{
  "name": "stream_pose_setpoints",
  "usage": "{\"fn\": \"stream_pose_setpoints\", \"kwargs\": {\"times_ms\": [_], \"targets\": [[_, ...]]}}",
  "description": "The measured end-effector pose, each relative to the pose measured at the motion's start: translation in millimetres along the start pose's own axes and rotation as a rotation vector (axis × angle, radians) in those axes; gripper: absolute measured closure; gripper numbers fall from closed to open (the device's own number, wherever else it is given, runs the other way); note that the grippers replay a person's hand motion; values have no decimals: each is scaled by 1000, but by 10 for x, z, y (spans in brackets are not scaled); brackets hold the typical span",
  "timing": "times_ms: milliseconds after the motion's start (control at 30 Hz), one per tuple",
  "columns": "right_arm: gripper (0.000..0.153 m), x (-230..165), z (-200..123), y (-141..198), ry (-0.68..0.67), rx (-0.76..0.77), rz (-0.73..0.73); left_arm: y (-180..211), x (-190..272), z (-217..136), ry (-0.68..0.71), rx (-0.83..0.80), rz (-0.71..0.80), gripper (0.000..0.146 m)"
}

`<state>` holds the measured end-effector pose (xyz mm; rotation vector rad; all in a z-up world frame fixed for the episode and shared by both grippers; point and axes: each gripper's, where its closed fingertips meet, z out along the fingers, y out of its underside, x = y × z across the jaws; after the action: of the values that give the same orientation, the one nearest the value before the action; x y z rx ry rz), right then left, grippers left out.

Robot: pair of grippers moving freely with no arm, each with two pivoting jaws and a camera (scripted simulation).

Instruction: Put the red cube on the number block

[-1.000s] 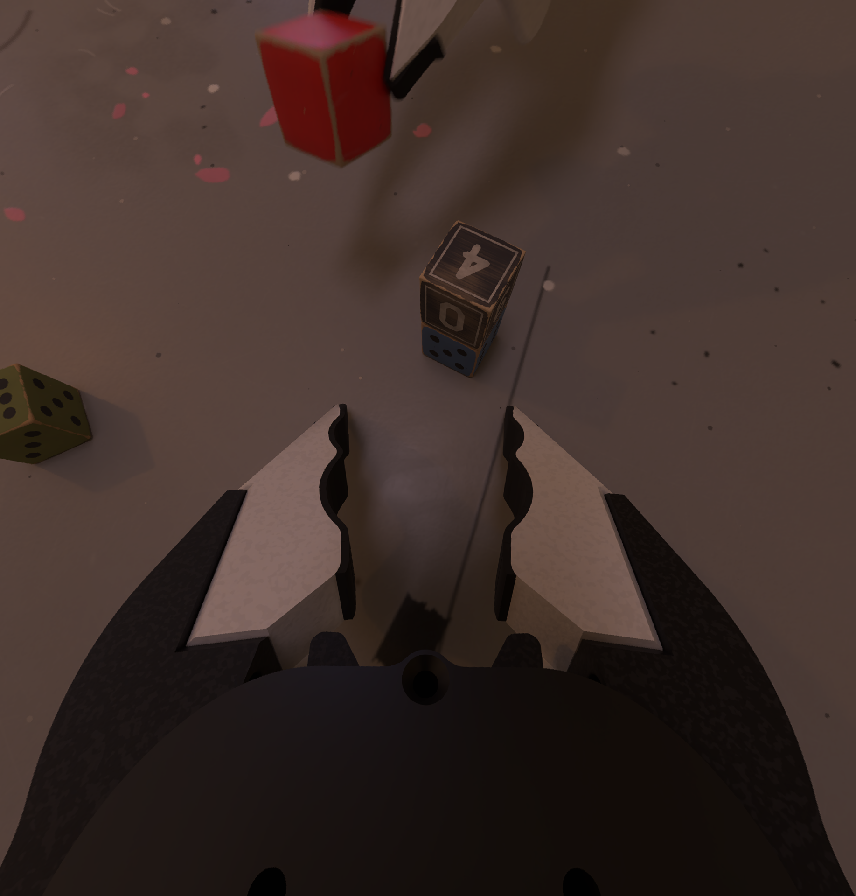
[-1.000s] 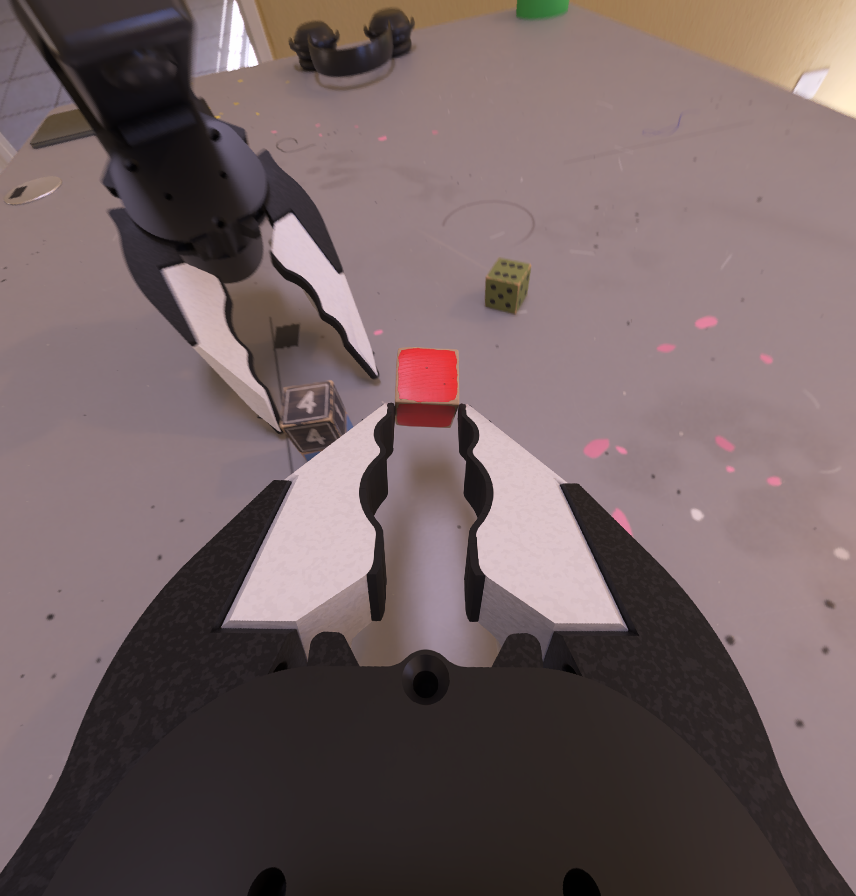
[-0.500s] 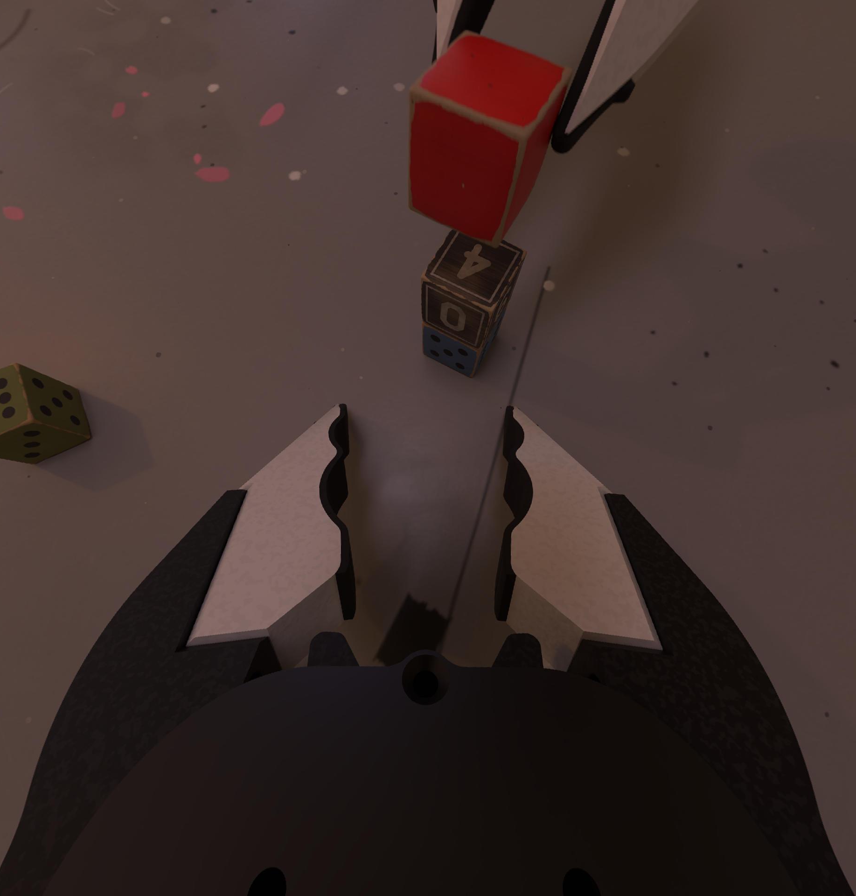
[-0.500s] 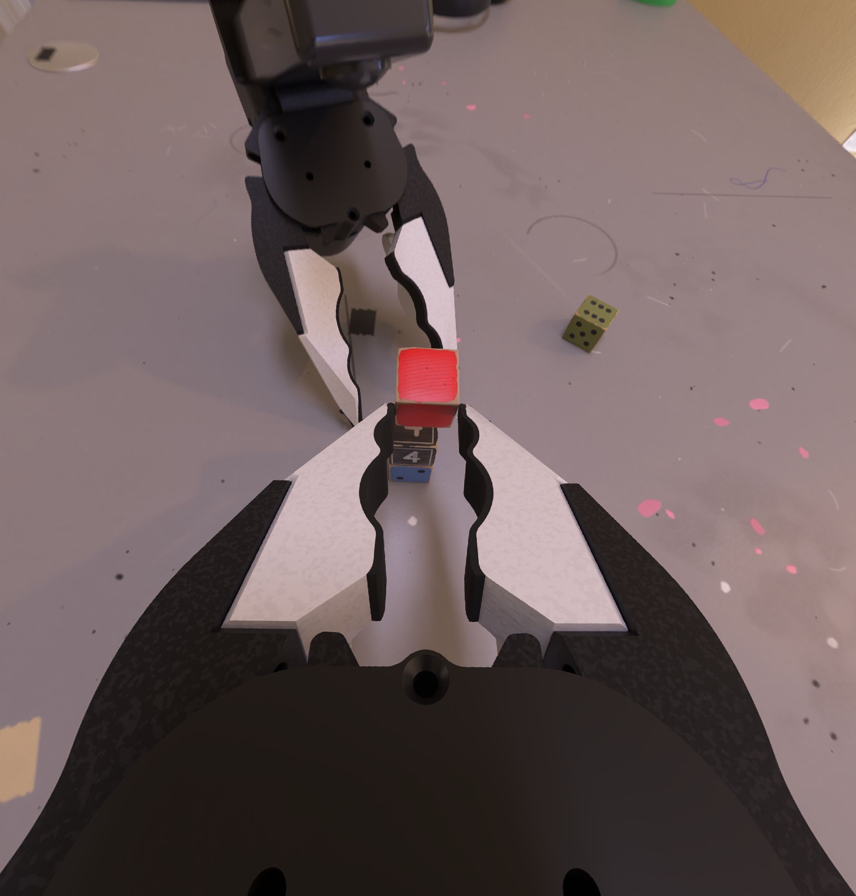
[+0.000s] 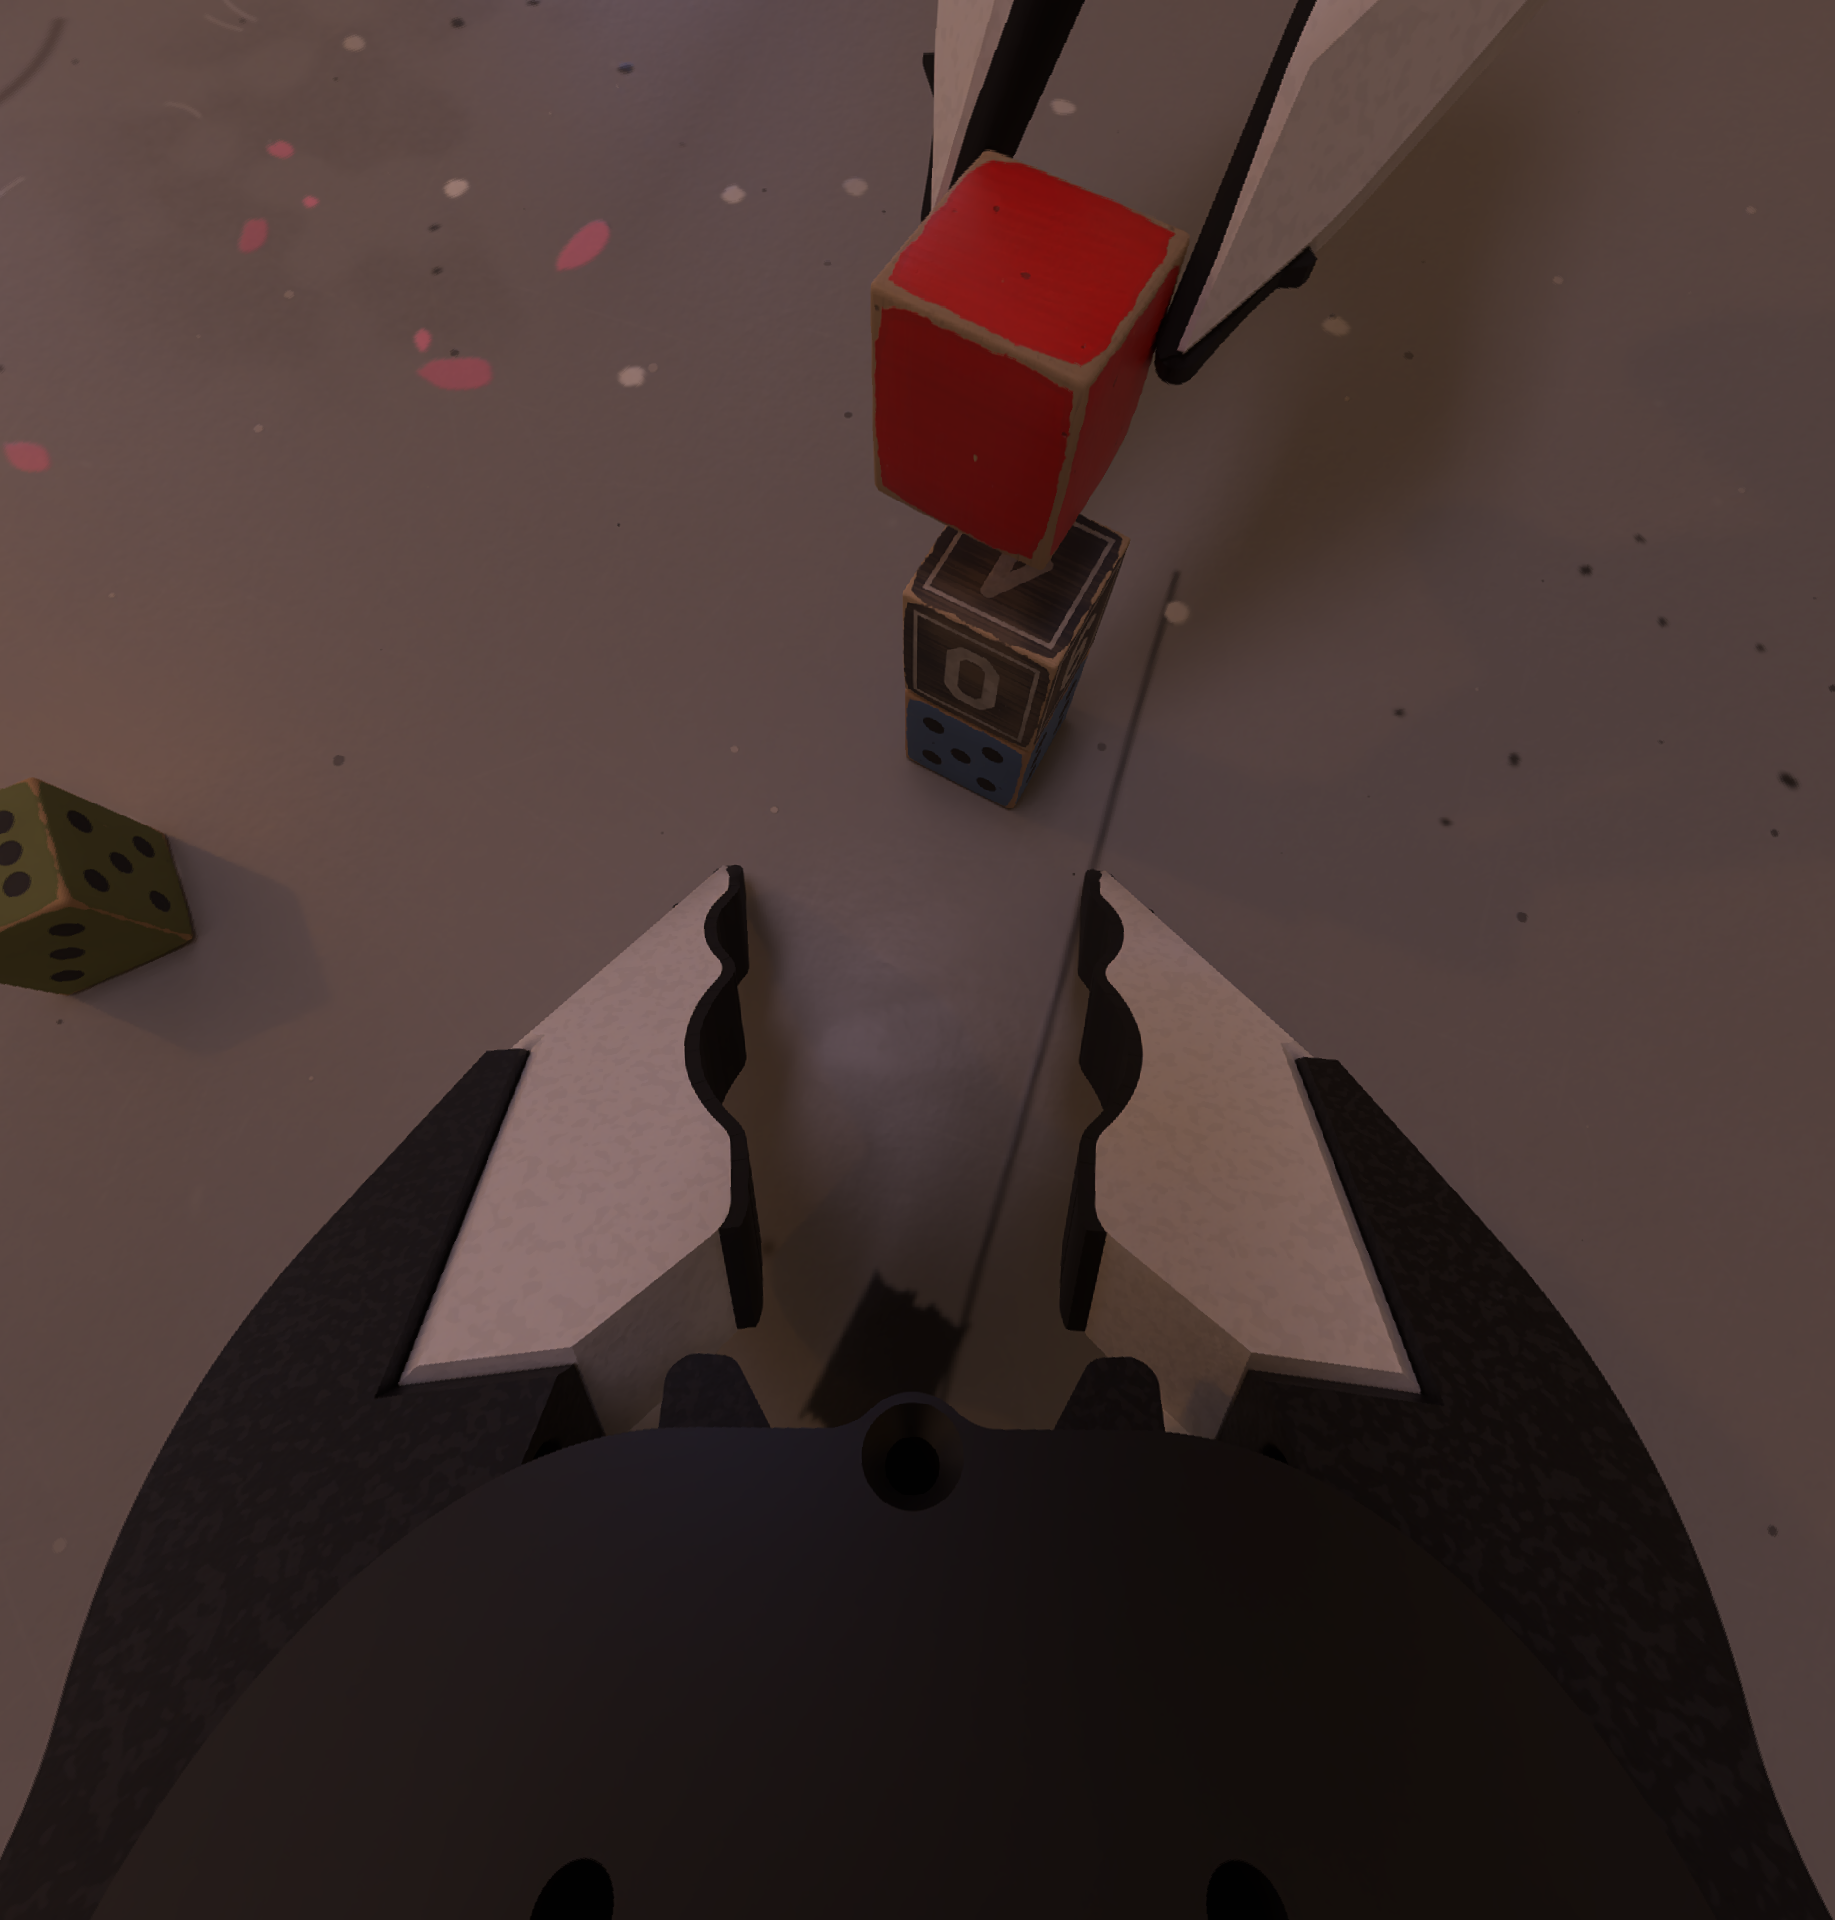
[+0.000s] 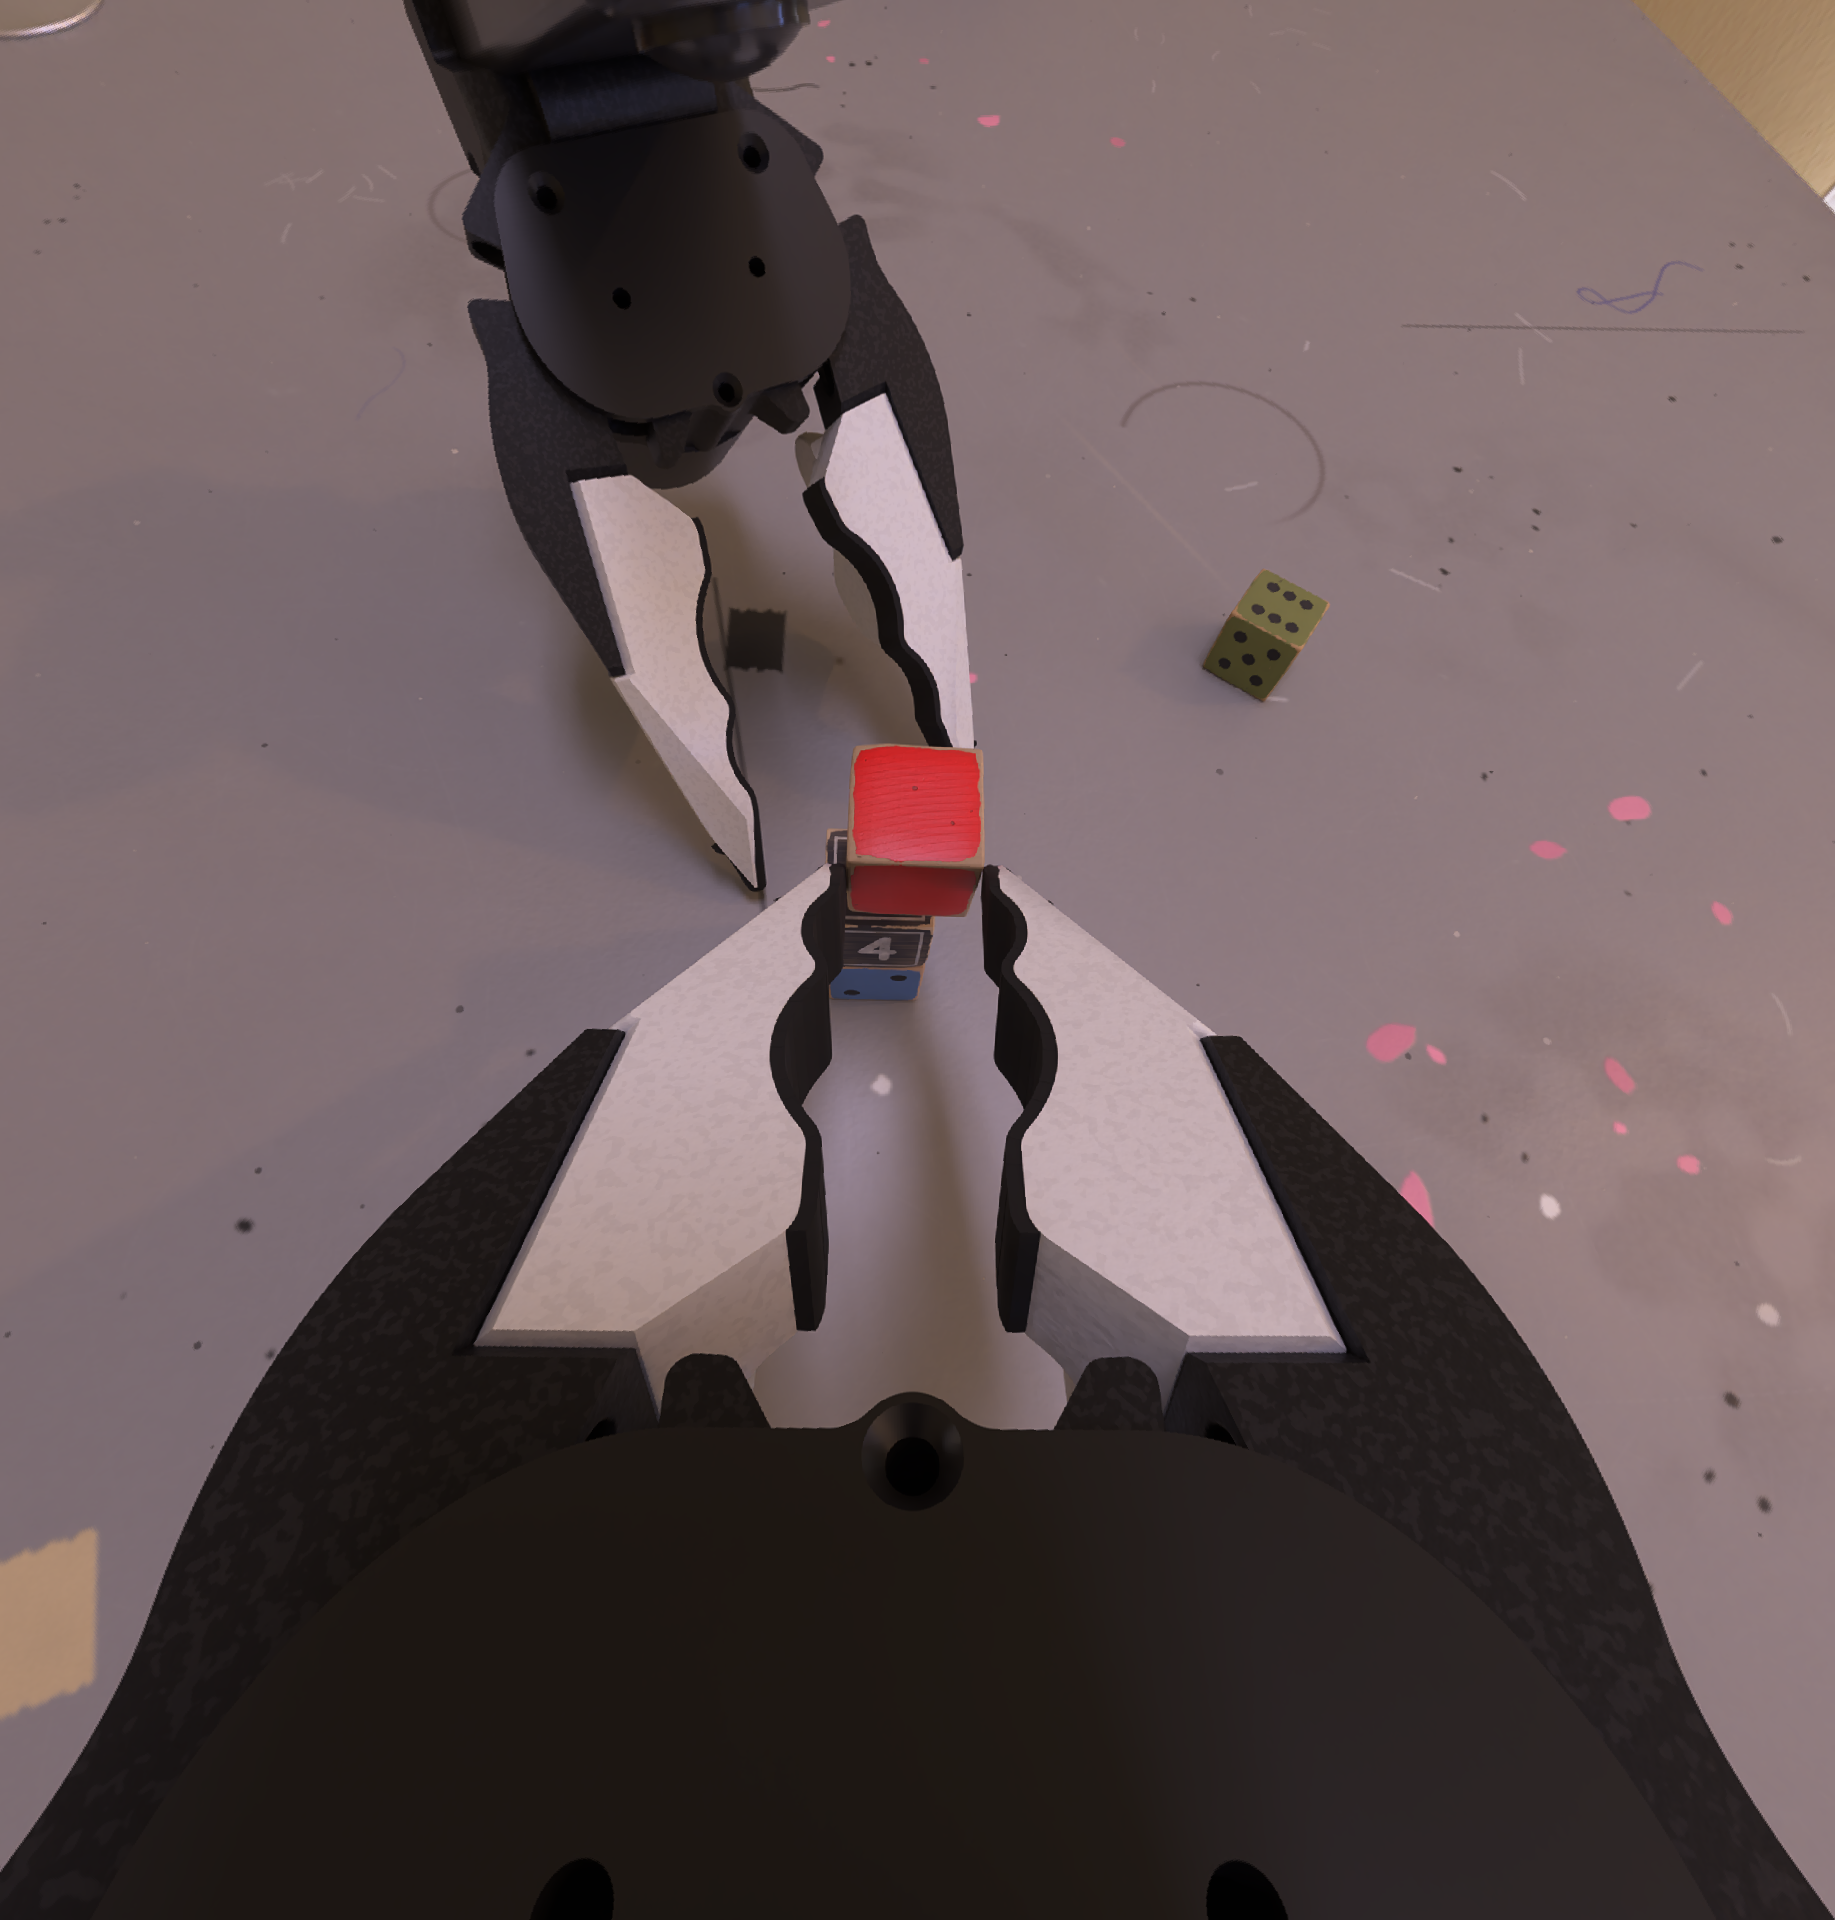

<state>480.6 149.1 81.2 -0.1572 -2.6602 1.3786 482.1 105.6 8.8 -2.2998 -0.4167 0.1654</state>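
Currently our right gripper (image 6: pixel 911 883) pinches the red cube (image 6: pixel 918 805) at its tips, above the number block (image 6: pixel 880 945) stacked on a blue die (image 6: pixel 873 987). We judge it rigid, light; grip flat sides. Our left gripper (image 5: pixel 911 888) gapes empty; open tabletop (image 6: pixel 1515 935) surrounds both jaws.

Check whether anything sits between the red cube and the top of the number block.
Nothing visible does. The red wooden cube, gripped by the right gripper, hangs just above the dark wooden number block, whose top face is bare. The open left gripper stays short of the stack.
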Motion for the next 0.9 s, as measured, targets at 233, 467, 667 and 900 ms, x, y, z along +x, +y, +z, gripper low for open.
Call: {"fn": "stream_pose_setpoints", "kwargs": {"times_ms": [233,467,667,900], "targets": [[127,-14,-2,-40,-8,24,12,0,0,0,-1,0,1,82],[127,-21,12,-58,-8,31,14,0,-1,0,-1,0,2,81],[127,-24,4,-76,-6,37,14,0,-1,0,-1,0,1,81],[127,-14,-2,-85,5,36,17,0,-1,0,-1,0,1,81]]}}
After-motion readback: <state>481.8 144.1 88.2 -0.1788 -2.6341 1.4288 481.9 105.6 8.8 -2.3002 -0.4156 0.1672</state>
